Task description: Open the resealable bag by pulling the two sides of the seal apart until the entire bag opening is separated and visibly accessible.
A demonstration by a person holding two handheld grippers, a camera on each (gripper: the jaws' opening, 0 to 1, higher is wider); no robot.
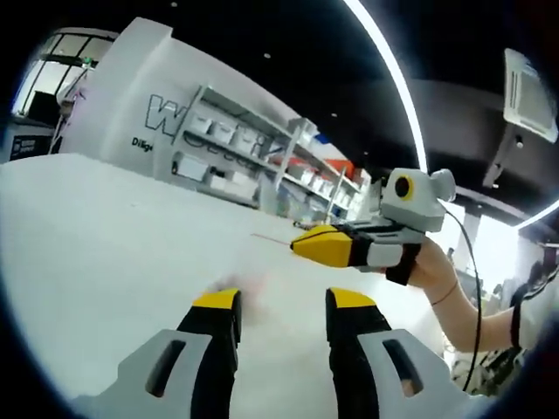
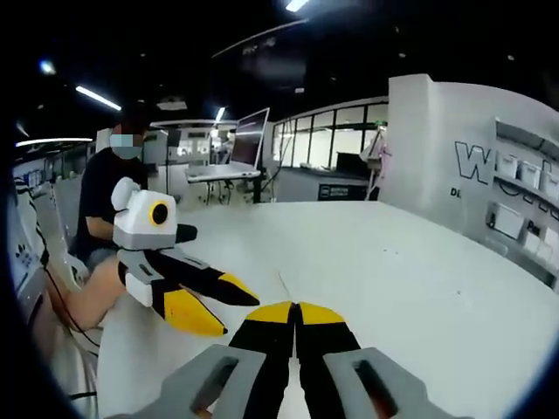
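Observation:
The resealable bag is clear and shows as little more than a thin line (image 1: 271,238) running out from the tip of my right gripper (image 1: 301,245), which reaches in from the right. In the right gripper view the same thin edge (image 2: 285,286) rises from my right gripper (image 2: 297,307), whose jaws are pressed together on it. My left gripper (image 1: 284,301) stands open over the white table (image 1: 105,253), just short of the bag, with a faint pinkish blur (image 1: 238,284) by its left jaw. The left gripper (image 2: 218,305) also shows from the side, jaws spread.
A white wall unit with shelves and large letters (image 1: 218,140) stands past the table's far edge. A hand (image 1: 437,266) with a cable holds the right gripper. A seated person (image 2: 100,201) is at the table's left side, with desks and monitors (image 2: 244,144) behind.

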